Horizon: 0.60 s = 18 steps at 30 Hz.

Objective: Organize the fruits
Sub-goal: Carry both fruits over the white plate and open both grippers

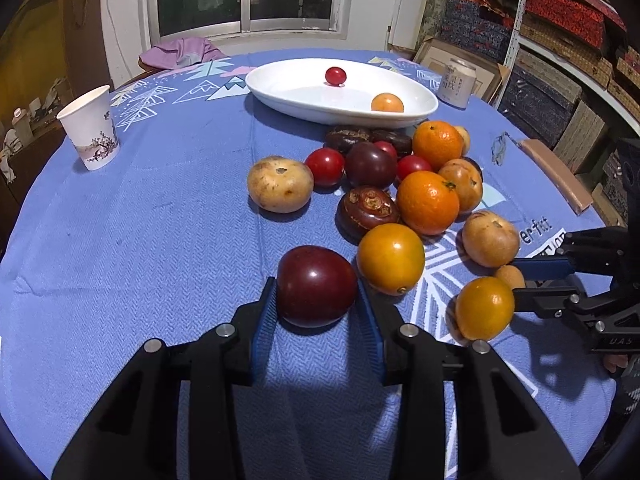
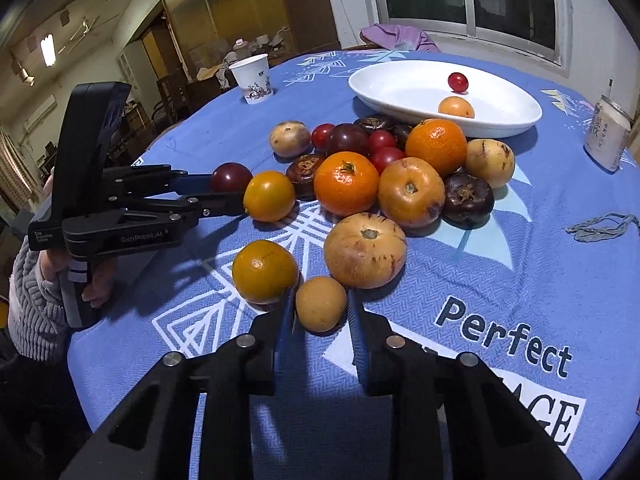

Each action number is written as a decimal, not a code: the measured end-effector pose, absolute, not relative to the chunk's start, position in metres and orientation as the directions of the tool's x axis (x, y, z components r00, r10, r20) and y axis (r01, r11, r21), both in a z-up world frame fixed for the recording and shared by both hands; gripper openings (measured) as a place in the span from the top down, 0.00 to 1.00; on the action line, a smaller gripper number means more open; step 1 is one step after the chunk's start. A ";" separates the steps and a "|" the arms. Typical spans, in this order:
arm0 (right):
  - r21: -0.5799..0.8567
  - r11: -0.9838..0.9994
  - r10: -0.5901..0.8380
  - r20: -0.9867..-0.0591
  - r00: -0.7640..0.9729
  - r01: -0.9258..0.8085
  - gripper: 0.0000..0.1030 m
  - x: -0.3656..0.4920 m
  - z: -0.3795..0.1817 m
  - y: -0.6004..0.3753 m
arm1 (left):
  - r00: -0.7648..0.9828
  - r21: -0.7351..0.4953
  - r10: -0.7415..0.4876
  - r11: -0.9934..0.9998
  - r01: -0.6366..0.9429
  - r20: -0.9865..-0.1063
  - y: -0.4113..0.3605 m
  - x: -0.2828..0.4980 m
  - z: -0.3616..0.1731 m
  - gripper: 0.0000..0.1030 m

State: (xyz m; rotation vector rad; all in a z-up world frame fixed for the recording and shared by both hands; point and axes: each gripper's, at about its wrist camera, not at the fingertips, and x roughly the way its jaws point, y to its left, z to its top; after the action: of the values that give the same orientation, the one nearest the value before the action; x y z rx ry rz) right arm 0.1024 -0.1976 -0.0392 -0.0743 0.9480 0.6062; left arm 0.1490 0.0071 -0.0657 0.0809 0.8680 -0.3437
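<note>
In the left wrist view, a dark red fruit (image 1: 316,286) is seen between the blue pads of the left gripper (image 1: 316,304); the pads are partly open and sit right at its sides, but a firm hold cannot be told. Only two fruits, a small red one (image 1: 335,76) and an orange one (image 1: 387,103), are seen in the white dish (image 1: 280,92), so little of the job is done. The big pile (image 1: 400,184) is left on the blue cloth (image 1: 140,240). In the right wrist view, a small tan fruit (image 2: 321,304) is framed by the right gripper (image 2: 320,314), whose fingers are close on both sides; a squeeze cannot be told. Most fruits are yet to be moved.
</note>
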 end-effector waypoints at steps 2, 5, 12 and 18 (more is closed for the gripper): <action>0.212 0.829 0.474 -0.757 0.450 -0.517 0.73 0.099 -0.034 -0.203 | 0.632 -0.069 -0.271 0.943 0.325 -0.726 0.009 0.145 -0.057 0.63; 0.241 0.824 0.513 -0.700 0.497 -0.512 0.73 0.096 -0.014 -0.216 | 0.661 -0.080 -0.287 0.942 0.325 -0.693 0.011 0.147 -0.042 0.63; 0.131 0.904 0.388 -0.655 0.648 -0.408 0.73 0.161 0.058 -0.234 | 0.678 -0.066 -0.265 0.950 0.304 -0.686 -0.011 0.224 0.000 0.63; 0.142 0.946 0.306 -0.682 0.664 -0.290 0.73 0.261 0.050 -0.234 | 0.688 -0.058 -0.223 0.965 0.254 -0.691 -0.030 0.294 0.004 0.63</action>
State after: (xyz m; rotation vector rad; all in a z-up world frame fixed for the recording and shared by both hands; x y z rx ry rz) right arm 0.2610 -0.2345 0.0502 0.0221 0.7745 0.3370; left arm 0.2937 -0.0300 0.0044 0.0435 0.7675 -0.2672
